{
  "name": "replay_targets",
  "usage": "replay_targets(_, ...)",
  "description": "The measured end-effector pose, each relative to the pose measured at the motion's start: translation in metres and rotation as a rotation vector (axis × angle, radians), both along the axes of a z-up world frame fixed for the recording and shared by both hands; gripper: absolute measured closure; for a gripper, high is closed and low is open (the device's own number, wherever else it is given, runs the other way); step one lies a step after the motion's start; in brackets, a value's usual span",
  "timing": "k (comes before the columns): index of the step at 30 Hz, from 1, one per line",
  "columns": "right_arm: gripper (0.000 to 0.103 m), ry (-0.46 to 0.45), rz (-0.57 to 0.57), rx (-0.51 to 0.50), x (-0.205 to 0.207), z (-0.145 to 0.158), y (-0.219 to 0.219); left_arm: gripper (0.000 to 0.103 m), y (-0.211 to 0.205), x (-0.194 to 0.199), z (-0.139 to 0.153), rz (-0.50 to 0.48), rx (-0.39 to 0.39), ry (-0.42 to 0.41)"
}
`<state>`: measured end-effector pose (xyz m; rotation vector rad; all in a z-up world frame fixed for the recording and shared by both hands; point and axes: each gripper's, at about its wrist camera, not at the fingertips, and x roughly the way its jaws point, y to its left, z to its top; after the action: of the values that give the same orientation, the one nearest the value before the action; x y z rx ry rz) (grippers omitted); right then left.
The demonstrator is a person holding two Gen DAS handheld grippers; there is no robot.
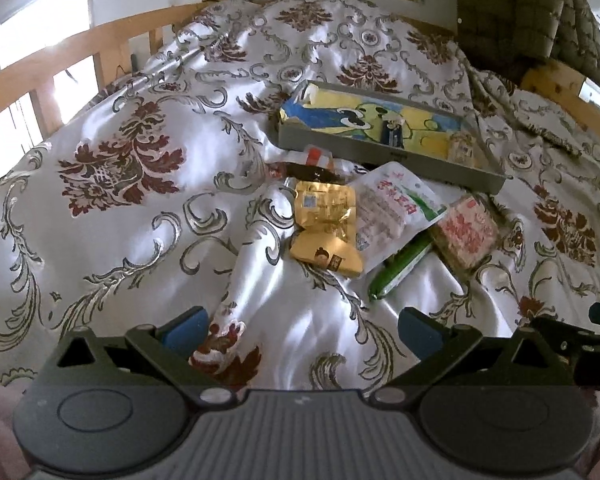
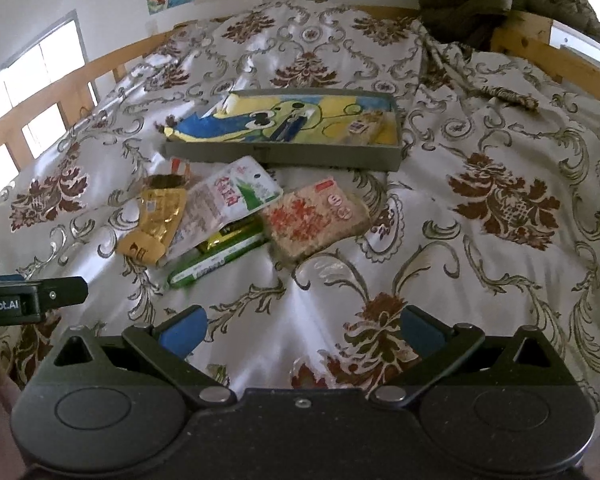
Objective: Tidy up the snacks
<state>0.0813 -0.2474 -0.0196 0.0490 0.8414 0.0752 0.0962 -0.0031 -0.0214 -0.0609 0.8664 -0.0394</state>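
Nearest you, the left gripper (image 1: 302,330) and right gripper (image 2: 300,330) hover over the patterned bedspread (image 2: 500,208), each with jaws spread wide and holding nothing. Beyond them the snacks lie in a loose pile: a green stick pack (image 2: 216,262), gold packets (image 1: 324,216), a white pouch (image 2: 236,196) overlapping them, and a clear-wrapped brown block (image 2: 316,220) to the right. Just behind the pile sits the grey tray (image 2: 284,154), lined with a cartoon print and holding one small packet (image 2: 362,126). Farthest, the wooden bed rail (image 1: 60,64).
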Motion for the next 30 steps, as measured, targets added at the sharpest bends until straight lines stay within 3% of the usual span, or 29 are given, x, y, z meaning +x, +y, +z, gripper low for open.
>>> replay_targets(15,0.001,0.010,0.075,-0.002,0.010,-0.003,0.012,0.000,0.006,0.007,-0.001,0.033,-0.024,0.014)
replay_targets(30,0.001,-0.010,0.149,-0.034,0.039,-0.005,0.022,0.000,0.016,0.048,-0.012,0.021,-0.100,0.036)
